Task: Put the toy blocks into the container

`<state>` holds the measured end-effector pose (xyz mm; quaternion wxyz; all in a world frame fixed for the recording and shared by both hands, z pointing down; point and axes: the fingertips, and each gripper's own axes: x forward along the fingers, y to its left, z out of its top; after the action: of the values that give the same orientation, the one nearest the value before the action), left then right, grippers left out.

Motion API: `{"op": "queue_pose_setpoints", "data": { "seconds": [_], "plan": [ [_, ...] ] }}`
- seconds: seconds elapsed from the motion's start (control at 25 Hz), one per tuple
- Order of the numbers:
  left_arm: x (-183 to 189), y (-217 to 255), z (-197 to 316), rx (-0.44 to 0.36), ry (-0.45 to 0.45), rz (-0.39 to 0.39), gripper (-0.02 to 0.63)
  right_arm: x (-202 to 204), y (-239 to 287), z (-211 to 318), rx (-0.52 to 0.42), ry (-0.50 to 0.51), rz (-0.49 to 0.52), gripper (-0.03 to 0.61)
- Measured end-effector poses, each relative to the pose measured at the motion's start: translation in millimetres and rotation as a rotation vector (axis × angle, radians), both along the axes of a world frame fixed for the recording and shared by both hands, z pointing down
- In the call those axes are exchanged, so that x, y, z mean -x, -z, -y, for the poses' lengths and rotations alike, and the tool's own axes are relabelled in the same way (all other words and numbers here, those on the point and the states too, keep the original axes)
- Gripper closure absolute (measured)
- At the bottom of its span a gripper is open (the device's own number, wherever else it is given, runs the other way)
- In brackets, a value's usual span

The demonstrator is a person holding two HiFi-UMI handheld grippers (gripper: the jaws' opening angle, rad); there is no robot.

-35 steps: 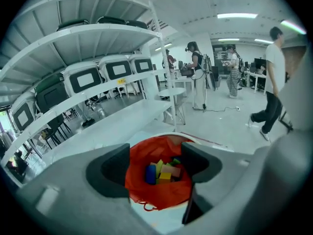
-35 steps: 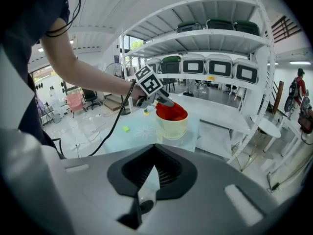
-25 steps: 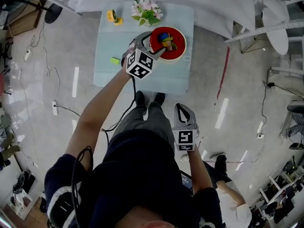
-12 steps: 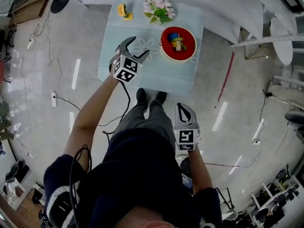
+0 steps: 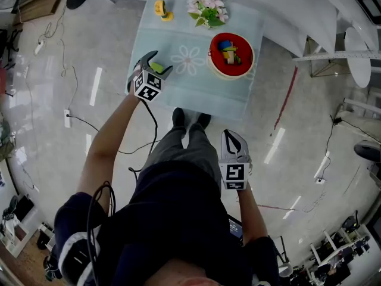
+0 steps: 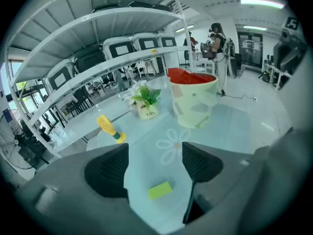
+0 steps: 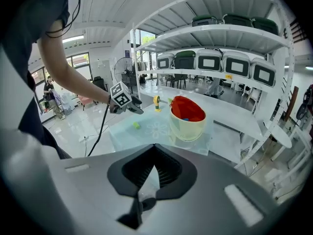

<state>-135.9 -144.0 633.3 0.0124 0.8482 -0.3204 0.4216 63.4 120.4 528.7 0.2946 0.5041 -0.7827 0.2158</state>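
Note:
A small lime-green block (image 5: 156,68) (image 6: 160,190) lies on the left part of the pale blue table (image 5: 196,91). My left gripper (image 5: 159,63) (image 6: 155,153) hangs just above it, open, with the block showing in the gap below its jaws and nothing touching the pads. The red-lined cream container (image 5: 212,61) (image 6: 193,102) stands at the right of the table with several coloured blocks inside. My right gripper (image 5: 232,137) (image 7: 154,148) is held low by the person's legs, off the table, shut and empty.
A yellow toy (image 5: 161,9) (image 6: 108,128) and a small pot of flowers (image 5: 206,8) (image 6: 144,99) stand along the table's far edge. White shelving lies behind the table. Cables run over the floor at the left.
My left gripper has travelled left and down, from over the container to above the green block, staying open. The right gripper has kept its place.

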Motion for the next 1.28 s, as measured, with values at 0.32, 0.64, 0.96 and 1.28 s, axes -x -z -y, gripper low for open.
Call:
{"op": "queue_pose_setpoints", "data": {
  "seconds": [0.32, 0.64, 0.96, 1.28],
  "plan": [
    [29, -45, -9, 0.037, -0.038, 0.081, 0.264, 7, -5, 1, 0.019, 0.014, 0.001, 0.58],
    [44, -89, -13, 0.092, -0.108, 0.163, 0.265, 9, -14, 1, 0.047, 0.023, -0.006, 0.58],
    [55, -122, -14, 0.134, -0.196, 0.253, 0.273, 10, -21, 1, 0.069, 0.02, -0.01, 0.58],
    [59, -146, -20, 0.173, -0.291, 0.329, 0.297, 12, -28, 0, 0.09, 0.017, -0.012, 0.58]
  ]
}}
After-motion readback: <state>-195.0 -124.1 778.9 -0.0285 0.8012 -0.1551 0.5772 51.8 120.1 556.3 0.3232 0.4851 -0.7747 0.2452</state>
